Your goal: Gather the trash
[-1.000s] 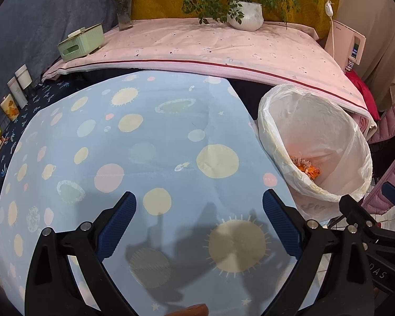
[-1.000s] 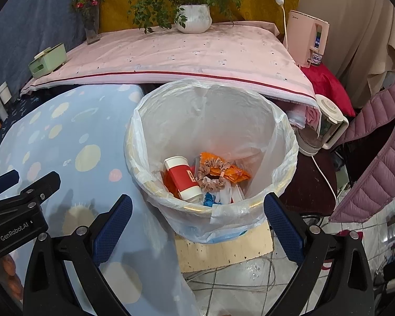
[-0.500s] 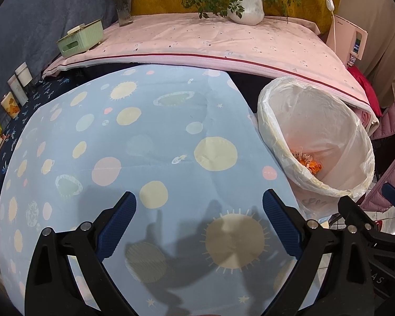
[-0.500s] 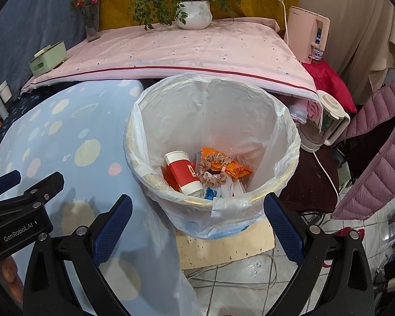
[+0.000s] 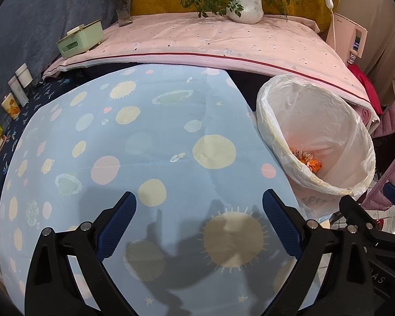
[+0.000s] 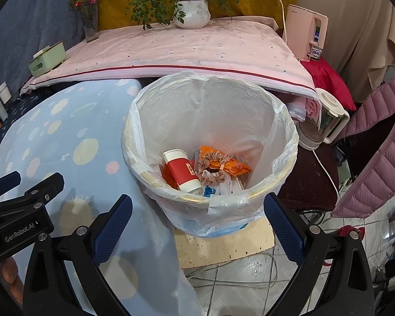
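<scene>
From my left wrist camera, the left tongs (image 5: 198, 208) stand wide and hold nothing, poised over the bench (image 5: 144, 142) with its pale blue dotted cloth. The trash bin (image 5: 355, 142), lined with a white bag, sits at 3 o'clock just off the bench's right edge; I can see only an orange scrap (image 5: 312, 162) low inside. At 12 o'clock a pink-covered surface (image 5: 210, 42) carries a green box (image 5: 80, 39), a flower vase (image 5: 123, 10) and a white plant pot (image 5: 246, 9). The cloth between the fingers and its far edge is bare. The other tool's black body shows at 4 o'clock.

From my right wrist camera, the right tongs (image 6: 197, 209) are also wide and hold nothing, with the trash bin (image 6: 150, 121) in front of them at centre. Inside lie a red-and-white cup (image 6: 183, 171) on its side, an orange wrapper (image 6: 234, 164) with a frilly scrunchie (image 6: 210, 167) on it, and white and blue scraps beneath. The bin stands on a pale board (image 6: 223, 245) on the tiled floor, touching the bench's draped edge at 9 o'clock. A kettle (image 6: 321, 121) sits at 3 o'clock, a quilted pink jacket (image 6: 376, 144) beyond it.
</scene>
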`<state>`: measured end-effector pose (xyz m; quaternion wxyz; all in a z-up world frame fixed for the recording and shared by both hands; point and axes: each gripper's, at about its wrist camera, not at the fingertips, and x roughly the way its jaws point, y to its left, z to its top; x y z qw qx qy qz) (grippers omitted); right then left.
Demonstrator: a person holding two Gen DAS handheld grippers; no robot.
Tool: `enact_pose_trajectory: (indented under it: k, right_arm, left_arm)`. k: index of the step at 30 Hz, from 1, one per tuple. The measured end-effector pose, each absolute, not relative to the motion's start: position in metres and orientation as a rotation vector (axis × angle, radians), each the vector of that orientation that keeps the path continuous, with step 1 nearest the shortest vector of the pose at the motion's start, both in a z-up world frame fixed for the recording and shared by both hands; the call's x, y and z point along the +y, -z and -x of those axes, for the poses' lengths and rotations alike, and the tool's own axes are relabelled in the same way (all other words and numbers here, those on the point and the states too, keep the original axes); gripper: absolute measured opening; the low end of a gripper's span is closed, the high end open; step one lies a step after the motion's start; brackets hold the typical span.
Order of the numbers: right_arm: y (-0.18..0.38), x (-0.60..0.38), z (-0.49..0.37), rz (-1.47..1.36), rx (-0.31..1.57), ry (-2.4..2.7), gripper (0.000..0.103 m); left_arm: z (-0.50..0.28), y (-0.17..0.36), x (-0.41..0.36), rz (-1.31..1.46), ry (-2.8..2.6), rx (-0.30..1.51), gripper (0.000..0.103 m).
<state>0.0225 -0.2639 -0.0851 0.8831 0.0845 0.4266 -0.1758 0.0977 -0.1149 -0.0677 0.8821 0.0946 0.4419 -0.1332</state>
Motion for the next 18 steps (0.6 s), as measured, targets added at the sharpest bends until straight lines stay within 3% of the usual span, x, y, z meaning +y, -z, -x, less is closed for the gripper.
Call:
enact_pose_trajectory:
  k: [18]
  right_arm:
    - [0.0861, -0.2671, -0.0195, -0.181, 0.887, 0.37, 0.096]
  left_arm:
    - [-0.093, 0.0663, -0.1198, -0.215, 0.295, 0.913, 0.092]
